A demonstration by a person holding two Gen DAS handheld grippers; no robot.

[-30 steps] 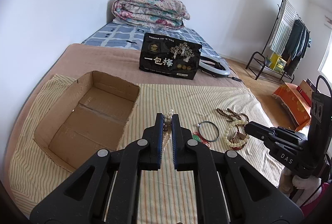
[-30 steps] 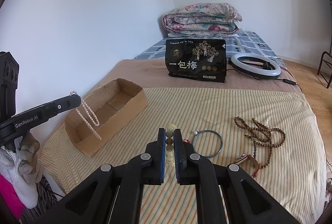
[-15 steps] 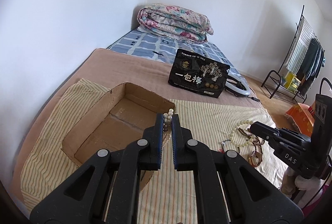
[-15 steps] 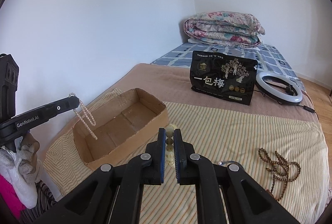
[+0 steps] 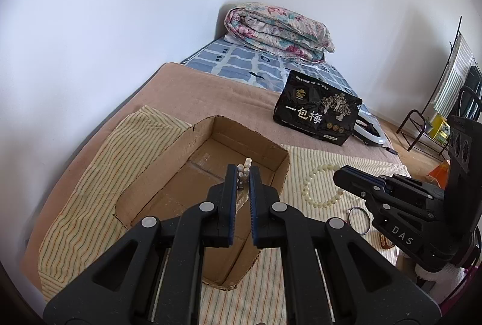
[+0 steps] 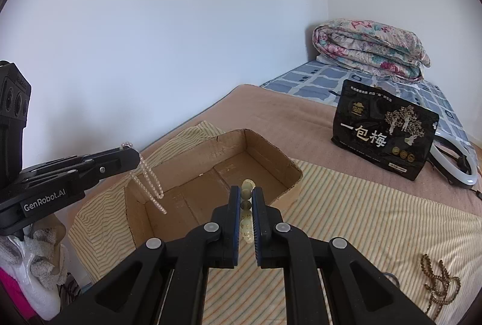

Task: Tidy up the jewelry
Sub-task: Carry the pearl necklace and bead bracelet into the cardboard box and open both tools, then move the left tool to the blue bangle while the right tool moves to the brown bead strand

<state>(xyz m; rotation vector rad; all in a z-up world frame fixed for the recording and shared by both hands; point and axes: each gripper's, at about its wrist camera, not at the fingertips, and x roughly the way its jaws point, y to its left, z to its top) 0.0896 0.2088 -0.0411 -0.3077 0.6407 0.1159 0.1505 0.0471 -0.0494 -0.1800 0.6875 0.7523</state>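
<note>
An open cardboard box (image 5: 168, 171) (image 6: 271, 156) lies on the striped cloth on the bed. My left gripper (image 5: 243, 176) is shut on a white pearl necklace (image 5: 244, 167), held above the box; in the right wrist view the necklace (image 6: 149, 183) hangs from the left gripper's tip over the box's near left corner. My right gripper (image 6: 246, 198) is shut on a pale yellow-green bead bracelet (image 6: 247, 189), just above the box's near edge; in the left wrist view the bracelet (image 5: 316, 186) hangs right of the box.
A brown bead necklace (image 6: 439, 282) and a thin bangle (image 5: 358, 219) lie on the striped cloth at the right. A black pouch (image 5: 316, 111) and a white ring light (image 6: 458, 162) sit further back. A folded quilt (image 5: 277, 32) lies at the head of the bed, beside the wall.
Both grippers have moved left from over the loose jewelry to the cardboard box, each still carrying its piece. The box now sits right below and in front of them.
</note>
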